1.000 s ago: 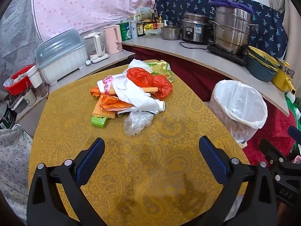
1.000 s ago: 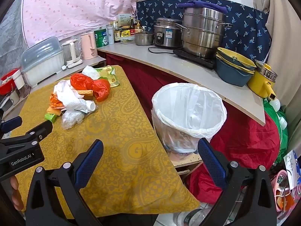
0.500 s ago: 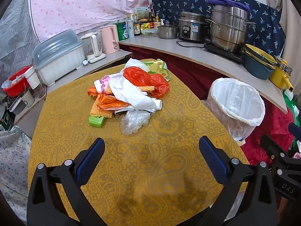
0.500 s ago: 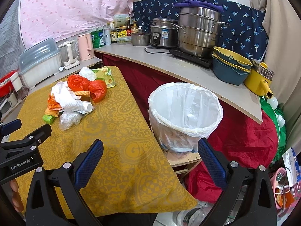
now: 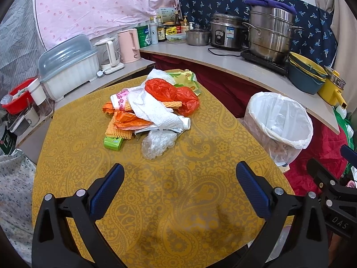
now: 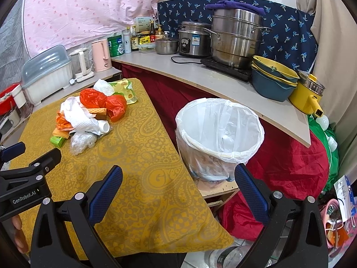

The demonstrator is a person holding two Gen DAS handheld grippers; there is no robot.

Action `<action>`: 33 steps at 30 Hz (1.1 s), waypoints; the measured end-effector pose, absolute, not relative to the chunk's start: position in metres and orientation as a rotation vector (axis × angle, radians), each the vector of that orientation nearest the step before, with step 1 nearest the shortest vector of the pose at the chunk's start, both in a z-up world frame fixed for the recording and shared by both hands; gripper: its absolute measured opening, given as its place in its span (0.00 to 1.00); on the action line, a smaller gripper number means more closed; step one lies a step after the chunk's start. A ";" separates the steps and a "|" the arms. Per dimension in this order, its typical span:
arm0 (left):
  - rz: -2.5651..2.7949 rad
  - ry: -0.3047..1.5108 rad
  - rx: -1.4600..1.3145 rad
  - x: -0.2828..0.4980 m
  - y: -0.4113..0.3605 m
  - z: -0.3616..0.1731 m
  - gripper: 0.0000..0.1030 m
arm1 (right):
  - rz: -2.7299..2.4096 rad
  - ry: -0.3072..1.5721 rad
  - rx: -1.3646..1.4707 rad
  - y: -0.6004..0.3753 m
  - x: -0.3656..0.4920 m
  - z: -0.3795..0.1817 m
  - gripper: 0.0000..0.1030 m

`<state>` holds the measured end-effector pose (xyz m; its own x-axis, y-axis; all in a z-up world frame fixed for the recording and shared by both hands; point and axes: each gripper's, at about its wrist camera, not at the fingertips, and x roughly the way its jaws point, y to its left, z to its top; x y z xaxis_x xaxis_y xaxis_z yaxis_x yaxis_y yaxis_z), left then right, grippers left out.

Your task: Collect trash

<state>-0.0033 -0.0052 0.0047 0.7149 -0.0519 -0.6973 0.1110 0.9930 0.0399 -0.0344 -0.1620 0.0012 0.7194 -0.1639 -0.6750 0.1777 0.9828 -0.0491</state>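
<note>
A: Item one, the trash pile (image 5: 151, 111). Location?

B: Far half of the yellow paisley table (image 5: 178, 201), heaped loosely. Contents: crumpled white paper towel (image 5: 154, 109) on top, red plastic bag (image 5: 174, 93) behind it, orange wrapper (image 5: 127, 120) to its left, small green box (image 5: 113, 143) at the near-left edge, clear plastic wad (image 5: 158, 144) nearest the grippers, green snack packet (image 5: 186, 79) at the back. A white tube end (image 5: 186, 122) pokes out on the right.

A: Item two, the receptacle?

B: Trash bin (image 6: 219, 134), lined with a white bag folded over the rim, standing just beside the table's right edge and lower than its top. Probably set there so pieces carry a short way from pile to bin.

A: Item three, the tools?

B: Left gripper (image 5: 179, 191), jaws spread wide, nothing between them, held above bare cloth and aimed at the pile; the clear wad looks the easiest first pick, being loose and closest. Right gripper (image 6: 178, 189), jaws likewise wide and empty, straddling the table's corner and the bin.

A: Surroundings?

B: Counter (image 6: 223, 82) behind, carrying a stacked steel steamer (image 6: 236, 38), rice cooker (image 6: 193, 42), pink kettle (image 6: 100, 54), yellow pot (image 6: 309, 98). None of it in reach of the job.

A: Status?

B: Nothing collected yet, by my reading.
</note>
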 end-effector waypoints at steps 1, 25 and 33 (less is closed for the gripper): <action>-0.091 0.769 0.080 -0.004 -0.006 0.005 0.93 | -0.189 0.746 0.020 -0.162 -0.034 0.001 0.93; -0.086 0.778 0.079 0.000 -0.003 0.003 0.93 | -0.197 0.745 0.024 -0.164 -0.030 -0.001 0.93; -0.087 0.777 0.079 0.000 -0.003 0.003 0.93 | -0.199 0.745 0.023 -0.165 -0.030 -0.001 0.93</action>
